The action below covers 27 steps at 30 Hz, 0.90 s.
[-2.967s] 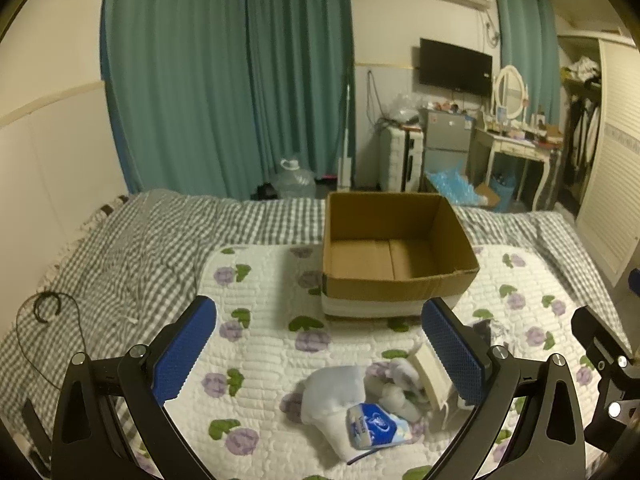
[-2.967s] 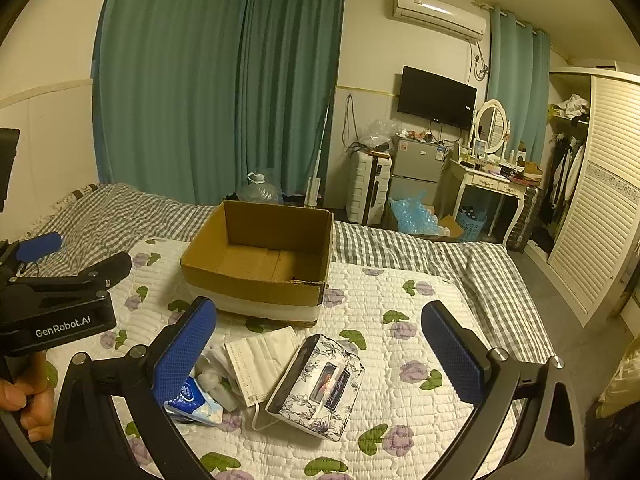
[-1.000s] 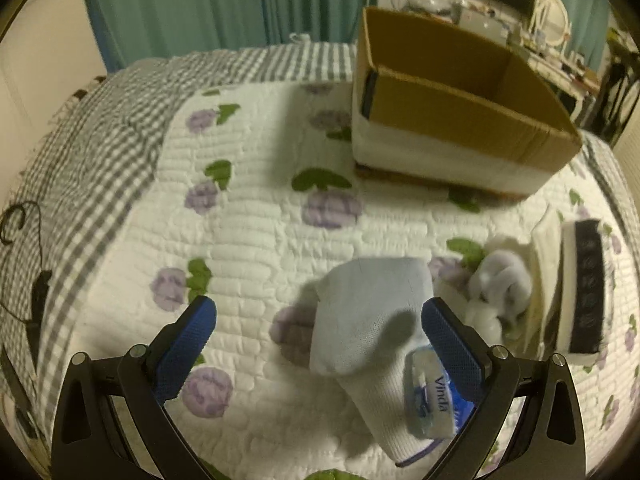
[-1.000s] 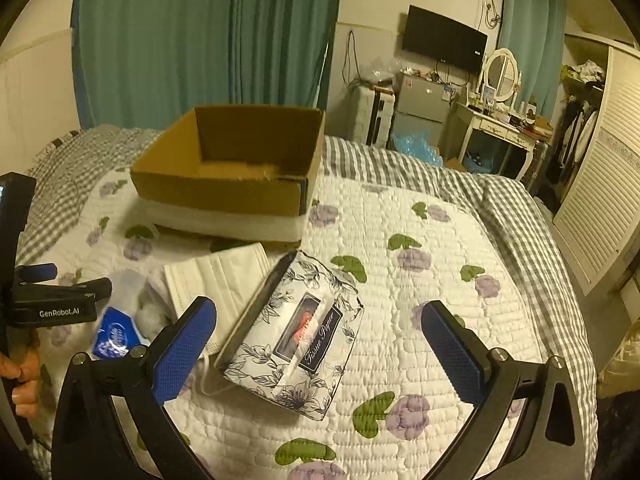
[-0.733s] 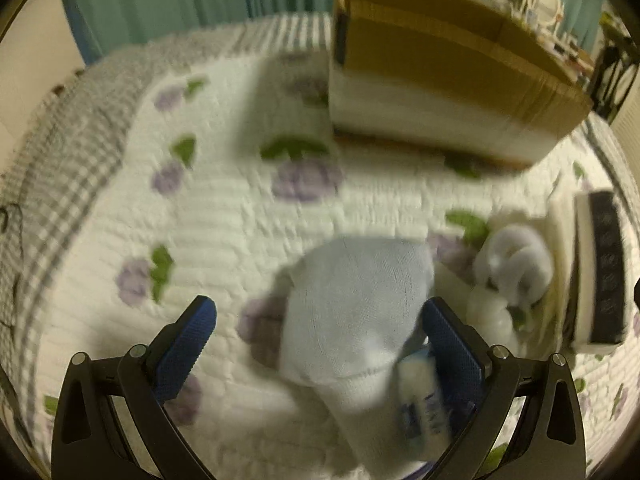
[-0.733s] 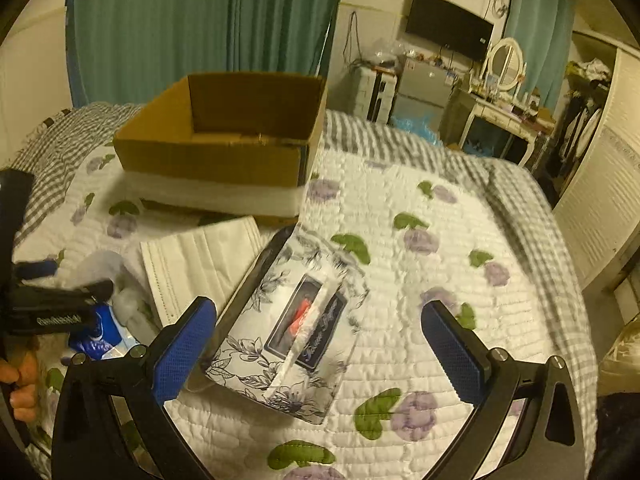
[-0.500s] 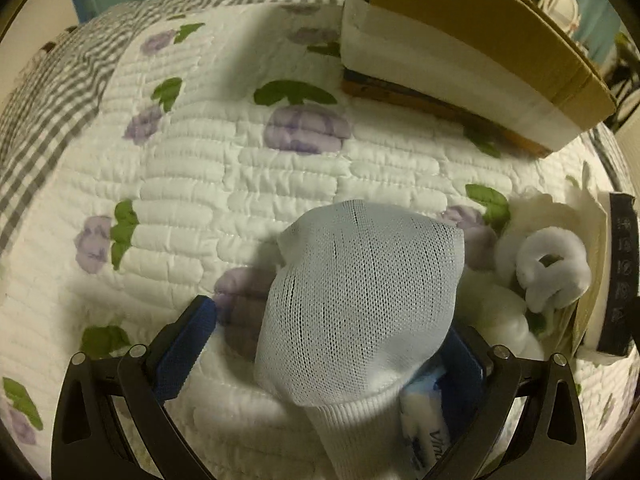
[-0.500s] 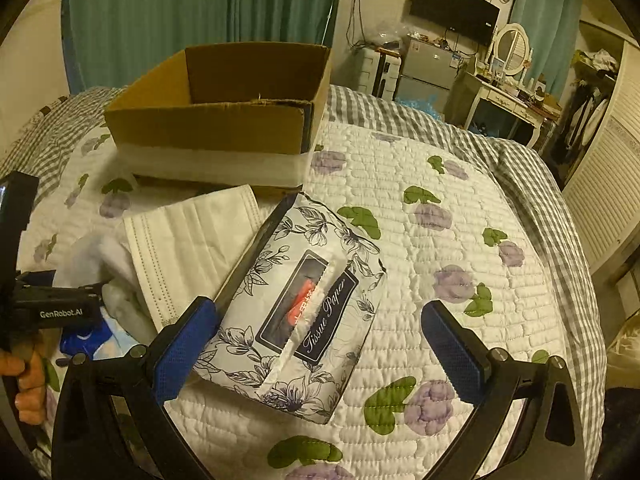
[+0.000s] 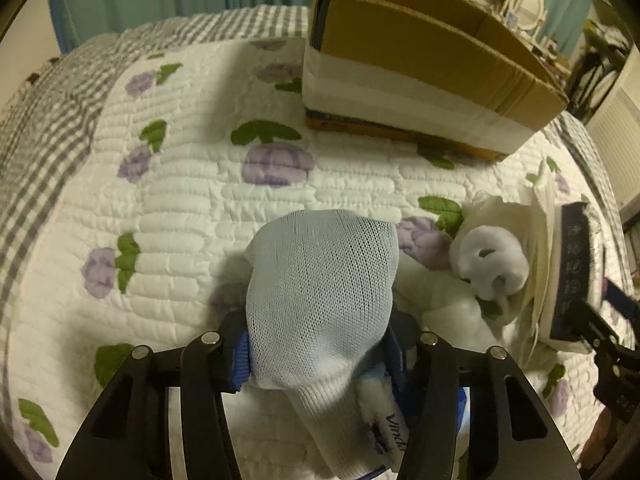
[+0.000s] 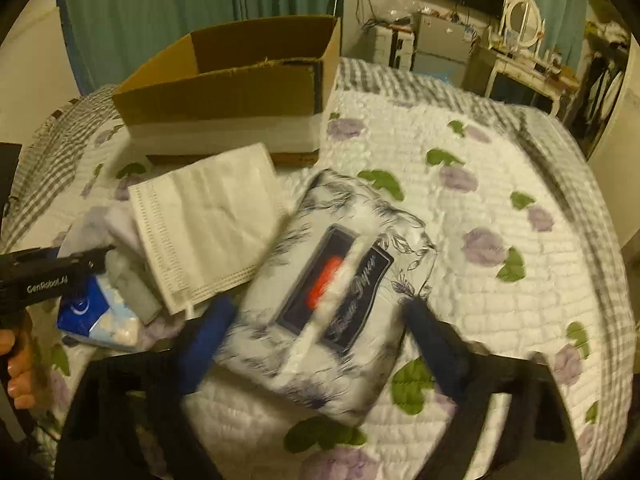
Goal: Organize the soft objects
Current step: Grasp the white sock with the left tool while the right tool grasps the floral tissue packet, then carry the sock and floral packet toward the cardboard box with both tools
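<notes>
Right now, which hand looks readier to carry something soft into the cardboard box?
Probably the left. The left gripper has just been closing and its jaws already press the pale sock. The right gripper has also been closing around the tissue pack, but blur hides its contact.

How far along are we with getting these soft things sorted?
Nothing is visibly packed: no item shows in the cardboard box. In hand: left gripper has just closed on the pale sock; right gripper is closing around the tissue pack. Left: face masks, small blue pack.
</notes>
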Available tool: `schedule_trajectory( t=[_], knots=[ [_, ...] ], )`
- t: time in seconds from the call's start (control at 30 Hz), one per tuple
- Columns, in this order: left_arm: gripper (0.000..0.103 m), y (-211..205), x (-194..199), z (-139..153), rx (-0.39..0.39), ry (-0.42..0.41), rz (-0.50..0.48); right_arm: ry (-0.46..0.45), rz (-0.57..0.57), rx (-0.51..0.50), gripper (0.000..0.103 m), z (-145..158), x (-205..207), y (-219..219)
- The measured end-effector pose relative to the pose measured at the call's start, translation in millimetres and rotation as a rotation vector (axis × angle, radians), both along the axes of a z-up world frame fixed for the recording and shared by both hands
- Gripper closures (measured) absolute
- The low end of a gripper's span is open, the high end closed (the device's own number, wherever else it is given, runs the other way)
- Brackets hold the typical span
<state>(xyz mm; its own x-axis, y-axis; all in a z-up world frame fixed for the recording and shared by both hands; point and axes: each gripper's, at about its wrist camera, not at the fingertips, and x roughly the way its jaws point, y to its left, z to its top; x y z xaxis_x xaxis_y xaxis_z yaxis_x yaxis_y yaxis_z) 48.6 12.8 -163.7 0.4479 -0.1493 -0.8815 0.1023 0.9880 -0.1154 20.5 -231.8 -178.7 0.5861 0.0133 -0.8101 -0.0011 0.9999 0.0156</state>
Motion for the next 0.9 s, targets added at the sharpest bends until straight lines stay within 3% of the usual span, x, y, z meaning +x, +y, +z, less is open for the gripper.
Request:
schedule_trajectory(
  t=[0.2,0.33,0.73,0.9],
  knots=[
    [0.053,1,0,10,0.032,-0.063,0.004,-0.022,0.046,-0.003,0.072,12,-8,11],
    [0.053,4,3,20,0.041,-0.094,0.006,-0.023,0.056,0.014,0.083,15,-15,13],
    [0.053,12,-19,71,0.066,-0.261,0.009,-0.115,0.069,0.053,0.087,54,-38,20],
    [0.053,17,-22,71,0.075,-0.253,0.013,-0.141,0.091,0.067,0.087,65,-46,28]
  ],
)
